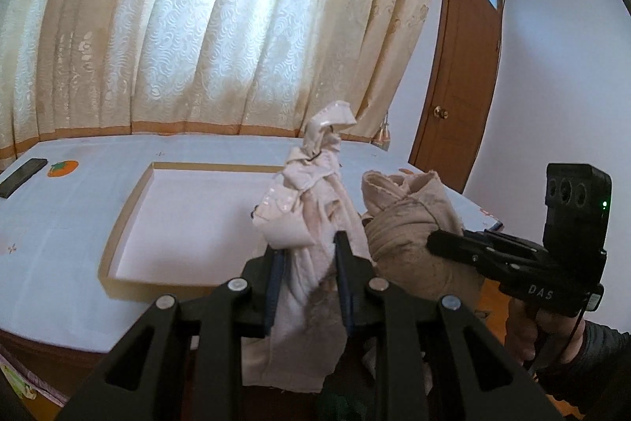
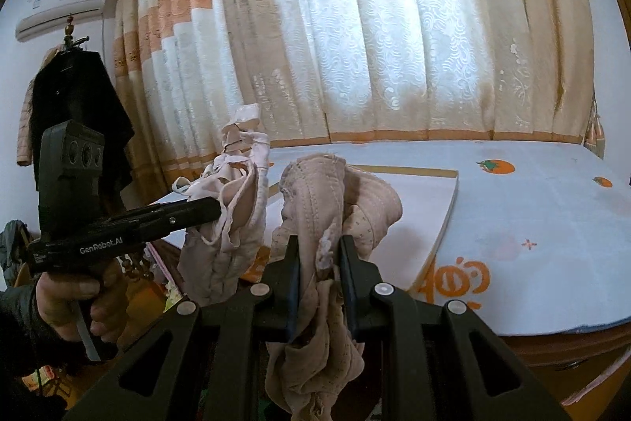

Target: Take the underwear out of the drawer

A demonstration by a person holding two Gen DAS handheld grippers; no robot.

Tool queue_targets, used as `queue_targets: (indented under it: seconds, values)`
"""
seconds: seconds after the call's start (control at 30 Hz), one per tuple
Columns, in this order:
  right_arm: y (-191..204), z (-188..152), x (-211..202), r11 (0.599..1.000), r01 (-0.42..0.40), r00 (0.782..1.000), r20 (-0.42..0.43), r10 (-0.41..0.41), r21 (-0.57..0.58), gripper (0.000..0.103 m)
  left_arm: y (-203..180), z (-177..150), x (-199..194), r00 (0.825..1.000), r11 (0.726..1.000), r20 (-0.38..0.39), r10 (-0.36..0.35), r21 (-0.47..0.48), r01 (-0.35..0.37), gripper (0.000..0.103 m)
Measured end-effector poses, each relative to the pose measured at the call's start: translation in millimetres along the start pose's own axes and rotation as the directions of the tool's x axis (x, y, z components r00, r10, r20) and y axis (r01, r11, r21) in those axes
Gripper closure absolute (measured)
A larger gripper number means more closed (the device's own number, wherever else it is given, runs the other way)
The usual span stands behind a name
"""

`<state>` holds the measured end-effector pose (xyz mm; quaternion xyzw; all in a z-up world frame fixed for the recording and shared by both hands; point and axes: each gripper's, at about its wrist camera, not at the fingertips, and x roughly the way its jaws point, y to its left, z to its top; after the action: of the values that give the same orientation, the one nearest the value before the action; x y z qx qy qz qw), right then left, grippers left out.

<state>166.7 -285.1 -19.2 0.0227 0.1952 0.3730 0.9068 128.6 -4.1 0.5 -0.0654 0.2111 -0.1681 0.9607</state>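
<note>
Both garments are up out of the drawer and carried in the air, so the removal step looks all but done; the next move, as I judge it, calls for a place to set them down, probably the bed covered by a pale blue sheet with orange fruit prints or the shallow white tray with a tan rim lying on it.

The left gripper, lower centre of the left wrist view, has its jaws drawn in narrow and clamped on a crumpled pale pink undergarment, whose glossy strap end sticks up toward the curtain. The right gripper, lower centre of the right wrist view, is likewise nearly closed, pinching a beige stitched undergarment with small dots, which bulges above the jaws and hangs limp below them. The two bundles sit just beside each other.

The drawer itself shows in neither view; it is presumably below the frames. The garments' lower ends are cut off behind the gripper bodies, and the bunched folds hide their exact shape.
</note>
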Motion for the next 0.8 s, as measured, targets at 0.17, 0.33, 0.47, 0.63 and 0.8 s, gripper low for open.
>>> queue_targets:
  seconds: [0.17, 0.33, 0.47, 0.63, 0.8]
  values:
    - [-9, 17, 13, 1.000, 0.011, 1.000, -0.015, -0.011, 0.002, 0.083, 2, 16, 18, 1.000, 1.000, -0.020, 0.013, 0.013, -0.013, 0.080]
    - [-22, 42, 34, 1.000, 0.027, 0.999, -0.038, -0.027, 0.004, 0.083, 8, 38, 44, 0.998, 1.000, -0.053, 0.022, 0.013, -0.021, 0.080]
    - [-37, 60, 52, 0.999, 0.028, 0.998, -0.049, -0.026, 0.031, 0.083, 13, 53, 67, 0.996, 1.000, -0.089, 0.028, 0.013, -0.027, 0.080]
    - [-55, 79, 76, 0.996, 0.051, 0.996, -0.071, -0.046, 0.071, 0.082, 23, 68, 93, 0.992, 0.999, -0.125, 0.036, -0.023, -0.039, 0.080]
    - [-67, 91, 98, 0.993, 0.073, 0.994, -0.090, -0.064, 0.091, 0.083, 30, 78, 118, 0.987, 0.997, -0.156, 0.035, -0.063, -0.046, 0.080]
